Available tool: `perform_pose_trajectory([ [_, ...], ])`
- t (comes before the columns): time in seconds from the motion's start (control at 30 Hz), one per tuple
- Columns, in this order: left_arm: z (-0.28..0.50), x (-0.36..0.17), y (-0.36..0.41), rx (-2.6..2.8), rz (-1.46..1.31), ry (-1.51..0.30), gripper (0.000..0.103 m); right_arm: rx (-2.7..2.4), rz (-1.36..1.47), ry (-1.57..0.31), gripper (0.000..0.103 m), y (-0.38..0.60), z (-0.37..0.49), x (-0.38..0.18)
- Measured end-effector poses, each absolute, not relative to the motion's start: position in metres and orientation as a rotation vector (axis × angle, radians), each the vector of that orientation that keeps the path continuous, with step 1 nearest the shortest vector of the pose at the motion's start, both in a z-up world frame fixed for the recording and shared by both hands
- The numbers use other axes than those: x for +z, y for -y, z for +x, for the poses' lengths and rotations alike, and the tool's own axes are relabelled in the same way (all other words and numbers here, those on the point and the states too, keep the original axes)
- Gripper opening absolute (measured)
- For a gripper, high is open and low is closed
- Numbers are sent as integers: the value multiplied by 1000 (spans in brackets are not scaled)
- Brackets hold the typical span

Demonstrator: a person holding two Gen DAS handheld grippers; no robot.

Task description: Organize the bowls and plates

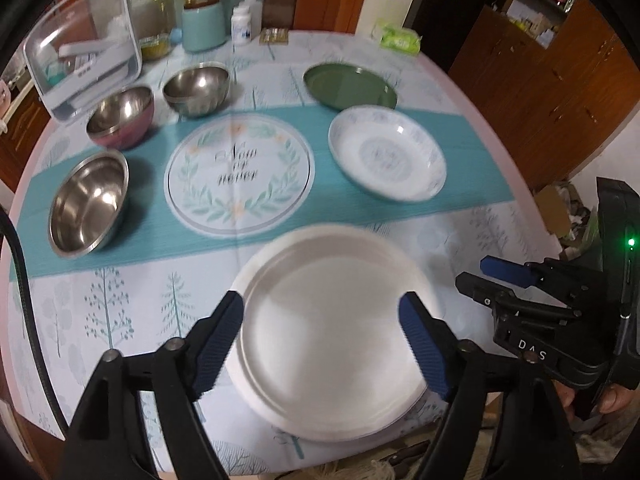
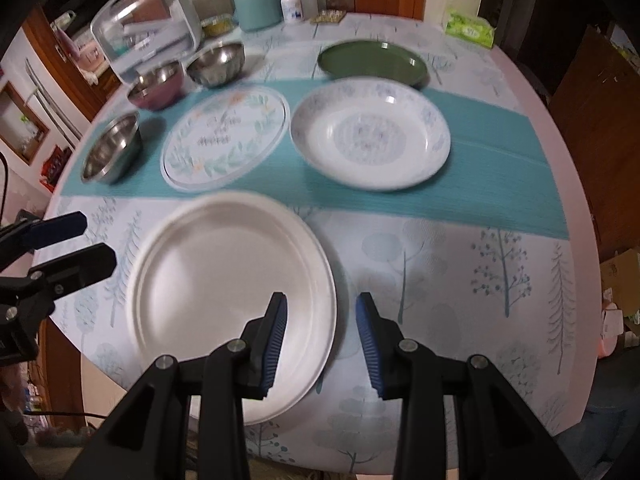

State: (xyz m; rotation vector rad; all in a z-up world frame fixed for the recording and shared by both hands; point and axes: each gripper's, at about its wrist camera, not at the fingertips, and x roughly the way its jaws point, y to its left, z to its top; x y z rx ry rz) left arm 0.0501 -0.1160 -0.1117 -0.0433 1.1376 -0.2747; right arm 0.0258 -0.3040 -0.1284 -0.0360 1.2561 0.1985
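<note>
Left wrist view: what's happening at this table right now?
A person holds a gripper in each hand above a white plate near the table's front edge. The left gripper and the right gripper are both open and hold nothing. Three steel bowls, a green plate and a patterned dish sit unstacked beyond.

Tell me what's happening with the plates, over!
Left gripper open, empty. Right gripper open, empty. White plate flat on table; three steel bowls unstacked. Nothing in the way.

We see the deep plate (image 2: 370,138) right of the printed circle (image 2: 226,136), three bowls left, the flat plate (image 2: 224,292) before it.
</note>
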Motion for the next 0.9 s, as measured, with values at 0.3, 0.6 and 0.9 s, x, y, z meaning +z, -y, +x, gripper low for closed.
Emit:
perform_pose_trajectory([
  [0.3, 78, -82, 121, -260, -56, -1066, 85, 172, 16, -1140, 50, 324, 43, -90],
  [0.6, 123, -49, 139, -267, -50, -997, 91, 110, 63, -1051, 52, 360, 81, -66],
  [0.9, 192, -64, 157, -246, -105, -1034, 92, 54, 103, -1015, 52, 393, 130, -63],
])
